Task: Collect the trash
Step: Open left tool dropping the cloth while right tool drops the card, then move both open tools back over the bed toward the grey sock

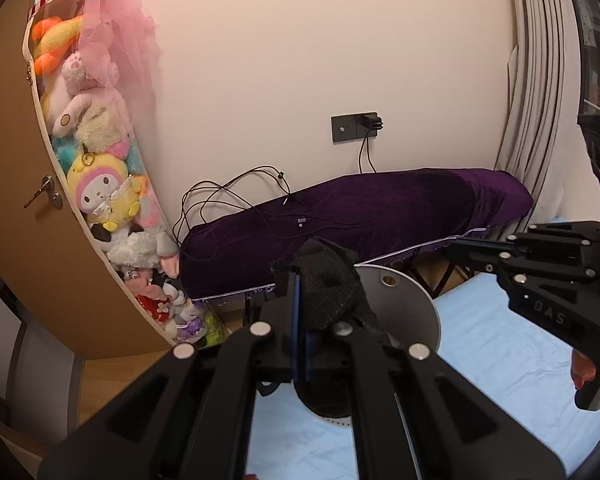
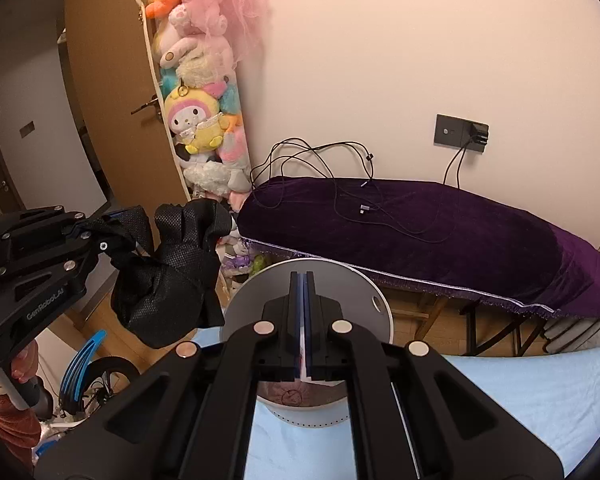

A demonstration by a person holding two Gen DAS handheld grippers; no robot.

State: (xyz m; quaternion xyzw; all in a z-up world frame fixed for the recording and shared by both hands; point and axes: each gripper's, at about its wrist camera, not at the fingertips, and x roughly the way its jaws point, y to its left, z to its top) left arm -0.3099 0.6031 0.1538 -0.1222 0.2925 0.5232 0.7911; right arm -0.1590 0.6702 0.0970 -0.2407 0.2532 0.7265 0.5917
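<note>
a: the left gripper (image 2: 112,226) has its jaws pressed together on a fold of the black mesh bag (image 2: 172,268). the bag hangs in the air below and beside the fingertips, crumpled, touching nothing else.

b: and the right gripper (image 2: 304,312)?

a: its jaws stand closed too. something thin and pale with a pink mark shows in the slit between the pads, low down. it may be a scrap of paper, but what it is cannot be told for sure.

b: how would the bag handle?

a: it looks light and limp, a soft woven cloth that sags wherever it is not pinched. it is not fragile and not slippery, but it will swing and fold shut. the rim is probably the best hold, so the mouth can be spread.

b: what lies past the tools?

a: just ahead of and under both sets of fingers sits the round white bin (image 2: 352,280), its lid flat, standing on the pale blue sheet (image 2: 520,392). farther out is the purple cloth (image 2: 440,240) with black cables (image 2: 320,160) on it, and up to the left a tall holder of plush toys (image 2: 196,120).
</note>
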